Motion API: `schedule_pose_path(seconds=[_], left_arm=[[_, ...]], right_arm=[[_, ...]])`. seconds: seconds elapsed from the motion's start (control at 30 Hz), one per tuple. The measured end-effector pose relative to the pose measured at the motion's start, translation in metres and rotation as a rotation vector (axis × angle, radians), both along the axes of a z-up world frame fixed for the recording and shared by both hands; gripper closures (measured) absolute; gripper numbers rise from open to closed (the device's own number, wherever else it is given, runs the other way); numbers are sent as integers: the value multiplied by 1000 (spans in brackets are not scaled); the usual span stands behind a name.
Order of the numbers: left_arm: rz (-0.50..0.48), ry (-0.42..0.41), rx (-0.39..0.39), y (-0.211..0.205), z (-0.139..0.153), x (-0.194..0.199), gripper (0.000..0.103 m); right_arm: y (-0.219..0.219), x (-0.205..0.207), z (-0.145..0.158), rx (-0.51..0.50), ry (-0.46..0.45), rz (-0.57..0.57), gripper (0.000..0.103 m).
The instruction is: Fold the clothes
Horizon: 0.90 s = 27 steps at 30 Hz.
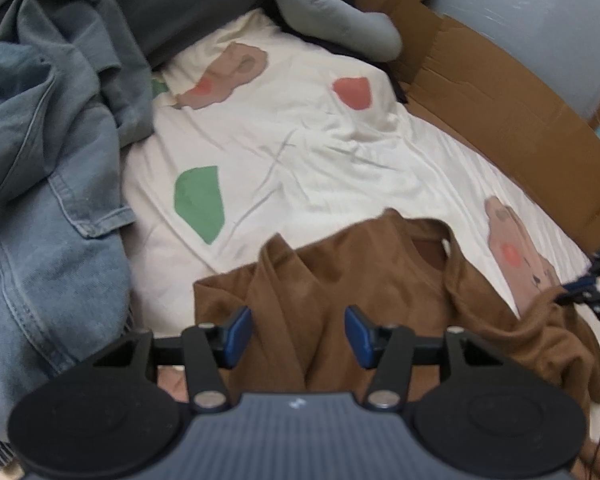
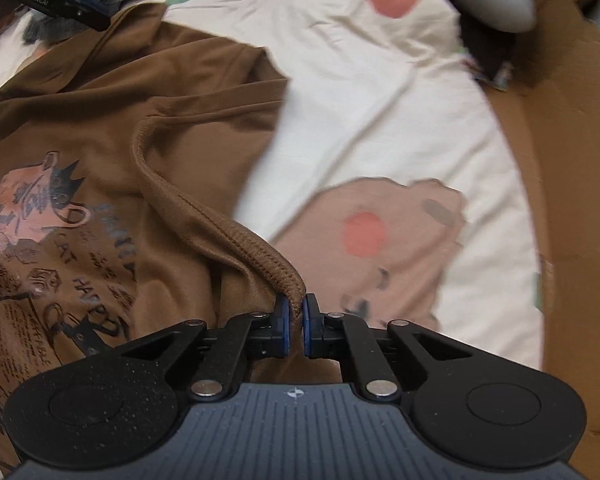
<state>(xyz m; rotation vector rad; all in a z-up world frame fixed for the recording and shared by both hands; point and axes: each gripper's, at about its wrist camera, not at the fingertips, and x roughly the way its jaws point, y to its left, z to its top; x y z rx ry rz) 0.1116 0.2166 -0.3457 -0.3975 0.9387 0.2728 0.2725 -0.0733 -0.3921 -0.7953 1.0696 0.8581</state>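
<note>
Here, right tongs (image 2: 295, 312) pinching brown shirt (image 2: 100, 128) collar edge, left tongs (image 1: 298, 330) spread wide, empty, bare sheet (image 1: 300, 152) beyond.

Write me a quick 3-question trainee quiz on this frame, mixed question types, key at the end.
1. True or false: the right gripper is shut on a ribbed hem of the brown T-shirt.
2. Multiple choice: the left gripper is (A) shut on the denim jacket, (B) open above the brown T-shirt, (C) shut on the cardboard.
3. Fill in: the brown T-shirt lies on a white sheet printed with red, ____ and tan shapes.

Key: 1 true; 2 B; 3 green.
</note>
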Motion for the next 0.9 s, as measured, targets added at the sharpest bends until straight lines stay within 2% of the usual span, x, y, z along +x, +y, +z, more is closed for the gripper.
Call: schedule_pose_path(seconds=[0.1,0.23,0.27,0.3,0.33,0.37,0.43,0.6,0.9], left_arm=[[18,14,23,2,-7,8,38],[35,26,-3,5,-14,15,40],[40,28,-10,6,-16,16,47],[44,31,-18,7,-17,17,63],[48,33,-26,8,-19,19,74],[52,31,-36,9,-19,19,92],[54,19,-48,10,-15,17,93],[8,3,-16,5,2,8,95],[-63,68,30,9,27,-31,96]], right_arm=[[-15,6,10,-9,-37,-43,99],[-38,14,15,-52,-90,-137,99],[-44,17,15,-60,-99,-167,99],[-51,20,15,-71,-109,-194,100],[-58,23,15,-83,-119,-222,100],[-65,26,15,-94,-129,-249,100],[-77,30,14,-116,-145,-287,100],[-99,36,14,-157,-175,-349,100],[-124,39,-2,-227,-196,-421,100]])
